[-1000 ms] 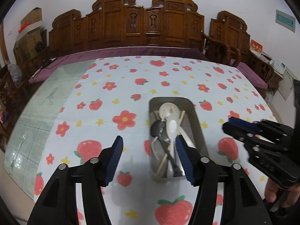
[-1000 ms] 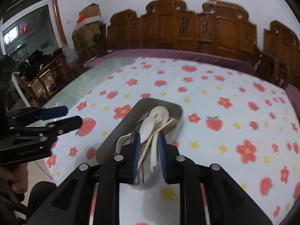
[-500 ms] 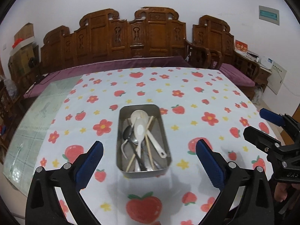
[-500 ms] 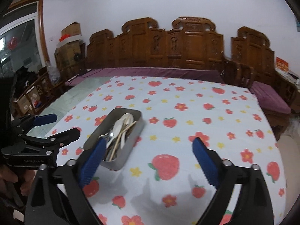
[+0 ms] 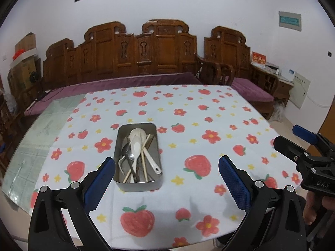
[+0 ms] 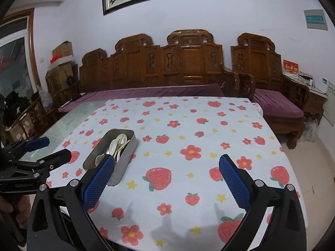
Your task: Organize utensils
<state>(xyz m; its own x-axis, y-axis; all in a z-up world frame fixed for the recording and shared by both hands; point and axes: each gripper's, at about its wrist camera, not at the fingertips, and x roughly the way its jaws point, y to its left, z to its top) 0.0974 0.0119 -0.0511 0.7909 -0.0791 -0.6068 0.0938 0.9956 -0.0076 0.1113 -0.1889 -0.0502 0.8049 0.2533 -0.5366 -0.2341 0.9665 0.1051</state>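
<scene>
Now both claws gape wide with nothing between their pads, the left claw (image 5: 166,174) and right claw (image 6: 166,172) hovering above the counter (image 6: 209,138). Spoons (image 5: 135,144) and chopsticks (image 5: 144,148) lie together inside the metal tin (image 5: 137,185) on the strawberry-print cloth (image 5: 209,115).

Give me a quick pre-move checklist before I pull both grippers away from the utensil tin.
1. Left gripper open, nothing between the pads: ok.
2. Right gripper open and empty: ok.
3. Metal tin flat on the tablecloth: ok.
4. White spoons, metal spoons and chopsticks all inside the tin: ok.
5. No stray utensils on the cloth: ok in the visible area.
6. Utensils sorted by type: not ok, they lie crossed.
</scene>
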